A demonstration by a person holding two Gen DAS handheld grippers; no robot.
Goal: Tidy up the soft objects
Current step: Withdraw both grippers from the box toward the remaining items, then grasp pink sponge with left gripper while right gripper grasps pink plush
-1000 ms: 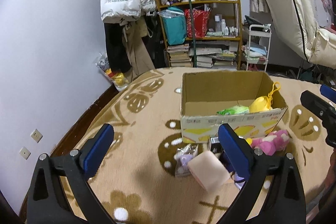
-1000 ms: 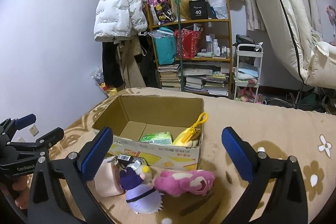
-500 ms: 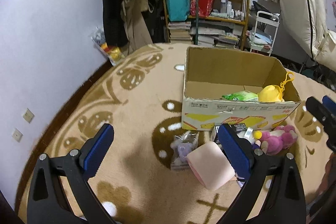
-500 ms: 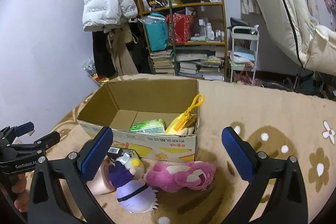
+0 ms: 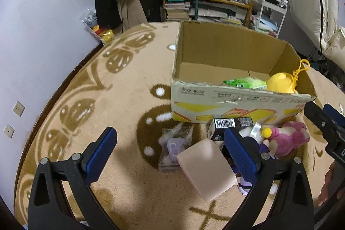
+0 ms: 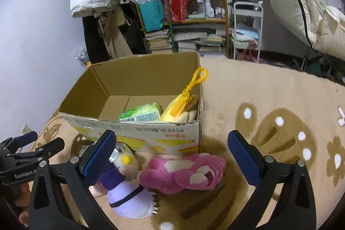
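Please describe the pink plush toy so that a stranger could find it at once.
Find the open cardboard box on the beige patterned carpet. Before its printed front wall lies the pink plush toy, beside a purple-and-white plush doll. Only it is bright pink, with cream patches.

Wide-apart left gripper point(image 5: 170, 151) jaws above pink foam block point(image 5: 207, 168) on carpet point(image 5: 120, 100)

Left gripper point(image 5: 170, 151): jaws spread wide, nothing between them. Right gripper point(image 6: 171, 156): jaws equally wide, empty. Both point forward and downward, side by side
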